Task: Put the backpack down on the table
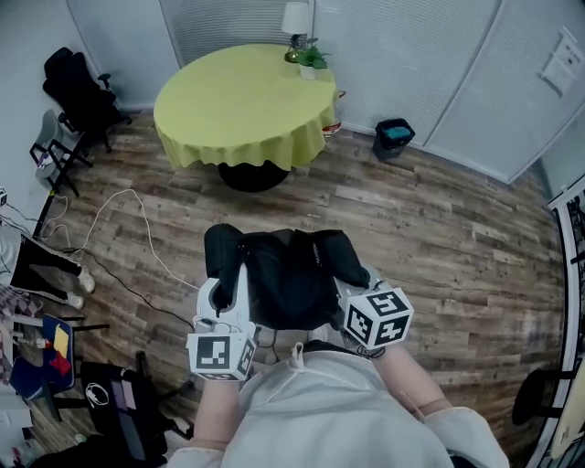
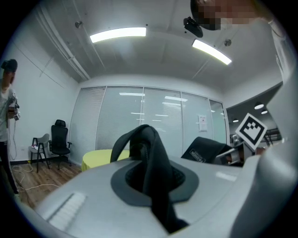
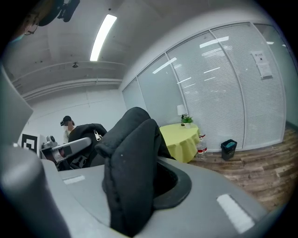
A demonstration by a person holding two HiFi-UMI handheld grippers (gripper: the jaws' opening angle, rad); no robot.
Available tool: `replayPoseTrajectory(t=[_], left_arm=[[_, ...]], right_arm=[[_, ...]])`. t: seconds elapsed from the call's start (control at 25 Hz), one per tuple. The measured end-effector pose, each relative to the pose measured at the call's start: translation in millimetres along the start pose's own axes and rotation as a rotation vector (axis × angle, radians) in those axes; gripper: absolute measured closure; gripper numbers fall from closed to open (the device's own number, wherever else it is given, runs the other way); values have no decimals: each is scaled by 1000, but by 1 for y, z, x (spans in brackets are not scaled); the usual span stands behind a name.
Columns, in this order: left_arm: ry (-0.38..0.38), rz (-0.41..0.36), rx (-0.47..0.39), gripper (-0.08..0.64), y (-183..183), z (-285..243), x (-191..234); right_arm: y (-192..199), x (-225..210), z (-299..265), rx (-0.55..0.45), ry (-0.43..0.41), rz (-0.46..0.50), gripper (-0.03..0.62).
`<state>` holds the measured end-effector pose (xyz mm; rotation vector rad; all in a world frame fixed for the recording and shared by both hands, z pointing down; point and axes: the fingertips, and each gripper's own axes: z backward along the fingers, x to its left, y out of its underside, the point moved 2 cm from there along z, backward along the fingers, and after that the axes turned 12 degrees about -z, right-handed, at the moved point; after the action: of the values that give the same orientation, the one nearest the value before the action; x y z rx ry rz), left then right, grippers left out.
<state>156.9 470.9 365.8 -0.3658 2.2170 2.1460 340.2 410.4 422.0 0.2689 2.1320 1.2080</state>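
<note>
- Tool state, left: the left tool [image 2: 150, 182] is clenched on a narrow black strap [image 2: 150, 144] of the backpack. The strap loops up out of the jaws and drops back through them.
- Tool state, right: the right tool [image 3: 135, 186] is clenched on a thick padded shoulder strap [image 3: 130, 153], which fills the gap between its jaws.
- Position of load: the backpack [image 1: 291, 274] is black. It hangs between the two tools in front of the person's chest, above the wooden floor [image 1: 439, 228]. It touches no counter.
- Target: the counter [image 1: 228, 110] is round and covered with a yellow-green cloth. It stands ahead of both tools and well apart from them, with open floor between.
- Nearer hand: the counter lies a little left of the backpack's centre line. The left tool is therefore judged marginally nearer, though the difference is small.
- Long axis: the backpack spans side to side from one tool to the other, across the line of approach. The coming move is judged to need both tools advancing together.
- Landing zone: a potted plant [image 1: 312, 59] and a lamp [image 1: 294, 18] stand at the far edge of the counter. The near part of the cloth is bare.
- Writing: a white label [image 2: 198, 155] on the backpack is too small to read. A sheet [image 2: 202, 122] on the wall panel is also illegible. No brand can be made out.
</note>
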Motion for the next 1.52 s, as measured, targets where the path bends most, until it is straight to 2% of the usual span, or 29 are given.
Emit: replayPoseTrajectory(t=[0.2,0.4,0.8,1.08,1.52], left_arm=[[-40,24,0,536,-7,-56,-29],[-43,37,22,536,-8,-97,-45],[-50,46,41,536,2,-159,-18],[-22,61,28,535,13,-232,54],[25,48,-17,536,13,-355,229]], right_arm=[[-38,-52,-14,12,-30,32,561],[-64,-90,-29,26,-38,34,561],[-87,-112,-92,51,-43,19,561],[-123,-102,-182,41,-19,19,561],[-203,-45,-365,-2,2,17,561]])
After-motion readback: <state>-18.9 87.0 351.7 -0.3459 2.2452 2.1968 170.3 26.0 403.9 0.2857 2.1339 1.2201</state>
